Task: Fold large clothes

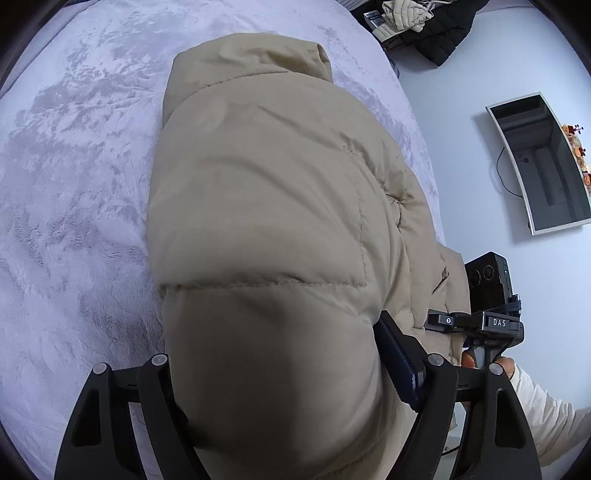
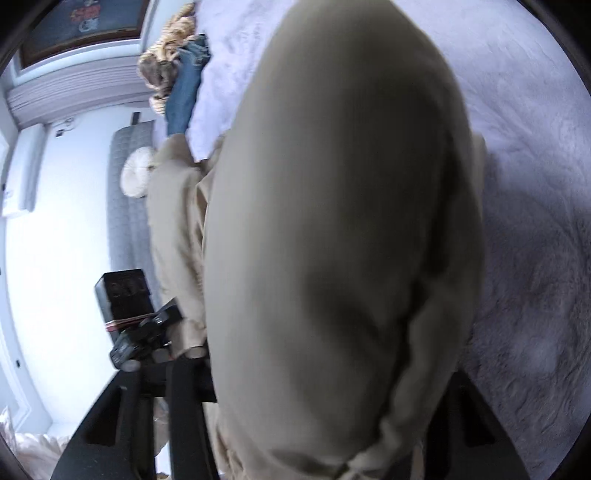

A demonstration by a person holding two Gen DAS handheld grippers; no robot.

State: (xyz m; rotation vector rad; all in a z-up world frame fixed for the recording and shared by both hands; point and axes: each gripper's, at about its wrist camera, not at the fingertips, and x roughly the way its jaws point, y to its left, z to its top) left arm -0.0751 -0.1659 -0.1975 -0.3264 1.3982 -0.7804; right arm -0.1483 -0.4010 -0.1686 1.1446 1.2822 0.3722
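Your left gripper (image 1: pixel 273 398) has a thick fold of the beige puffer jacket (image 1: pixel 266 192) between its fingers; the padding fills the gap and bulges over the left finger, while the right finger (image 1: pixel 400 369) sits against the fabric's edge, so it is pinching the jacket. The jacket lies on the pale lilac bed cover (image 1: pixel 74 184), stretching from your gripper to the far side, where its end is rolled over.

In the right wrist view, your right gripper (image 2: pixel 314 424) also has the jacket bunched between its fingers, the blurred cloth covering most of the frame and hiding the fingertips; it looks clamped on the fabric.

Past the bed's right edge, a mirror (image 1: pixel 543 162) leans on the white floor, and dark and cream garments (image 1: pixel 424 26) are piled at the far right. Jeans (image 2: pixel 188 85) lie at the bed's far left corner.
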